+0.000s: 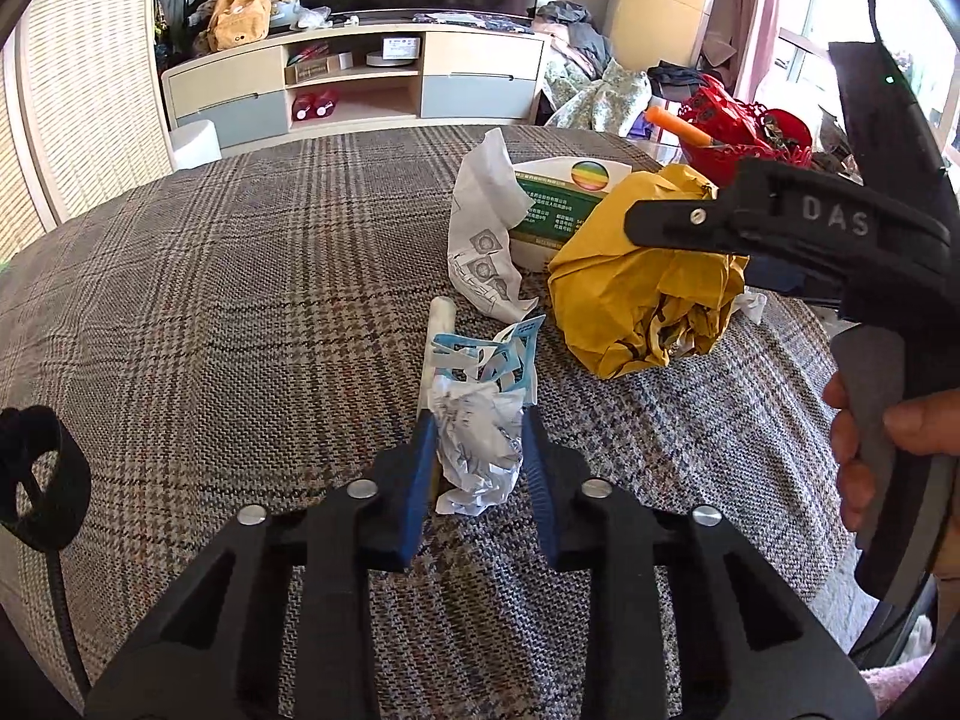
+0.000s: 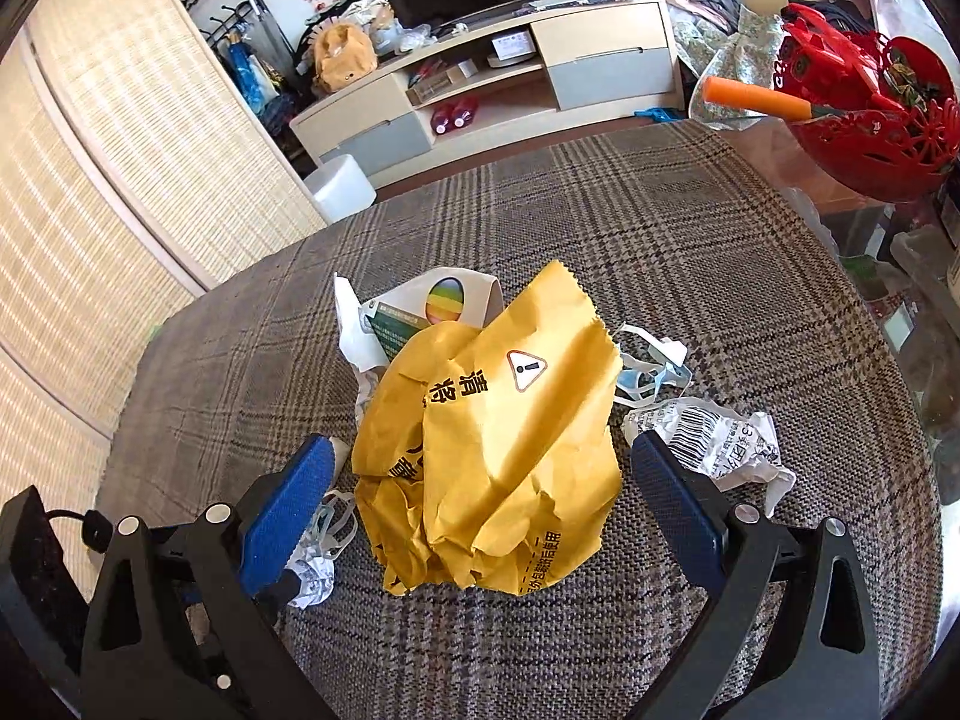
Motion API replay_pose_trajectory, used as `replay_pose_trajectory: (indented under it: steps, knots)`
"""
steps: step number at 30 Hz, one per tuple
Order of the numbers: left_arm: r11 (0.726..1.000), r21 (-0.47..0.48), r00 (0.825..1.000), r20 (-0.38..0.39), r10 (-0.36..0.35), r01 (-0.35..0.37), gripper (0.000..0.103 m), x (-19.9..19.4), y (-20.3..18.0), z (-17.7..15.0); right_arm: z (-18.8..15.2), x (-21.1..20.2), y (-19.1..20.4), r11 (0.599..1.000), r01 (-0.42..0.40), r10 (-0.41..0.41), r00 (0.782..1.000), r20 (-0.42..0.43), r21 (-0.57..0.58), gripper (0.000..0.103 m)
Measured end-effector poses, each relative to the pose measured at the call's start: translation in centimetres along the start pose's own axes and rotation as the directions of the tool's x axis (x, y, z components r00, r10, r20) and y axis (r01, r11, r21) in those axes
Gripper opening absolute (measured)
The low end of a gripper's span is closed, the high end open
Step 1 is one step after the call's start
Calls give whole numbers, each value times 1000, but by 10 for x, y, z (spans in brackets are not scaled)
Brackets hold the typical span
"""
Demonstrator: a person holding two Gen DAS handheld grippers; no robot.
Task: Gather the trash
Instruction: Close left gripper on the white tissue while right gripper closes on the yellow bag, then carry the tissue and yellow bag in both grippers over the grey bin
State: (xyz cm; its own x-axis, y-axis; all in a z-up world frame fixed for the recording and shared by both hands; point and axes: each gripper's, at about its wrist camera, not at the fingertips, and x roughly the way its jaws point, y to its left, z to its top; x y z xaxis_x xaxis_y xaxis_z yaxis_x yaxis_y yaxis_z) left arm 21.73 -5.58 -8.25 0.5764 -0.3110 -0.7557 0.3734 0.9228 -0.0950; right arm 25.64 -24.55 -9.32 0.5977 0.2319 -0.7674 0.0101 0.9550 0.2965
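Observation:
On the plaid tablecloth (image 1: 240, 300) lies a heap of trash. My left gripper (image 1: 475, 420) is shut on a crumpled white paper (image 1: 477, 444), its blue pads pressing both sides. Just beyond it lie blue and white strips (image 1: 480, 354) and a white roll (image 1: 438, 324). My right gripper (image 2: 480, 480) stands wide open, one pad on each side of a crumpled yellow paper bag (image 2: 492, 450), without touching it. In the left wrist view one of its black fingers (image 1: 720, 210) hangs over that bag (image 1: 630, 300). A barcode label (image 2: 714, 438) lies to the bag's right.
Behind the bag stand a white and green box (image 2: 432, 306) and a white wrapper (image 1: 480, 228). A red basket (image 2: 870, 120) with an orange handle (image 2: 756, 99) sits at the far right. Past the table are a TV cabinet (image 1: 360, 84) and a white stool (image 1: 195, 141).

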Motion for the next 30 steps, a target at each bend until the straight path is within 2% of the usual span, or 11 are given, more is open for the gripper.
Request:
replay_pose_trajectory:
  steps: [4, 6, 7, 11, 16, 24, 30]
  knots:
    - [1000, 6, 1000, -6, -5, 5, 14, 2, 0, 0, -3, 9, 1, 1000, -3, 3, 1000, -17, 0, 99]
    - [1000, 6, 1000, -10, -8, 8, 12, 3, 2, 1, -7, 11, 0, 1000, -31, 31, 999, -20, 0, 91]
    - [1000, 11, 1000, -11, -6, 6, 10, 3, 1, 0, -8, 12, 0, 998, -61, 61, 998, -23, 3, 79]
    - [1000, 20, 1000, -8, 2, -2, 9, -3, 0, -3, -11, 1, 6, 998, -55, 54, 998, -19, -14, 70]
    - [1000, 17, 1000, 20, 11, -11, 9, -26, -2, -3, -13, -29, 19, 997, -50, 51, 999, 11, -57, 70]
    - [1000, 13, 995, 94, 22, -23, 9, -93, -9, -10, -15, -100, 37, 994, -58, 65, 995, 72, -87, 70]
    - [1000, 14, 992, 125, 11, -13, 9, -141, -26, -31, -42, -153, 47, 991, -74, 86, 990, 111, -112, 70]
